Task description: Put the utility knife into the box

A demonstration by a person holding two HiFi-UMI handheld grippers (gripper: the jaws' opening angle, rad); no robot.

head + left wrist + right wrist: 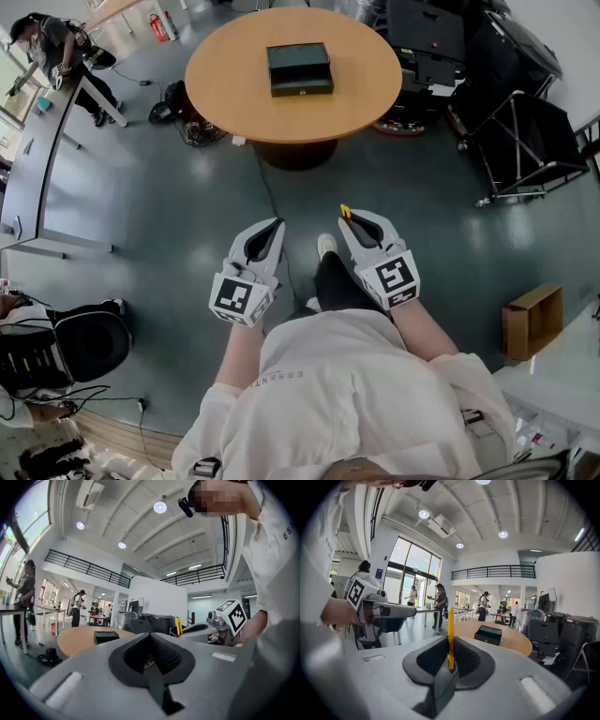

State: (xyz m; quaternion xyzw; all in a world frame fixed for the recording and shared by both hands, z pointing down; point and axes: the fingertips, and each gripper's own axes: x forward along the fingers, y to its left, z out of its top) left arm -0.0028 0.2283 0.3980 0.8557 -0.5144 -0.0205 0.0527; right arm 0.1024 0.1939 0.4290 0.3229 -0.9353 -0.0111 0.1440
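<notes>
Right gripper (pixel 450 645) clamped on knife (pixel 451 625), near | left gripper (pixel 151 643) closed, empty | box (pixel 300 68) far, on table (pixel 225 103), well apart | risk: thin knife pivoting or slipping between pads during carry

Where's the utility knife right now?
The utility knife is clamped between the right gripper's jaws, yellow tip sticking out. In the head view it's right of centre, over the floor, short of the round table holding the box.

- Grey floor (pixel 187 206) under me.
- Round wooden surface (pixel 375 84) ahead of me.
- Tall windows (pixel 405 585) to my left.
- Round ceiling lights (pixel 160 506) above, railed balcony (pixel 494 571) beyond.
</notes>
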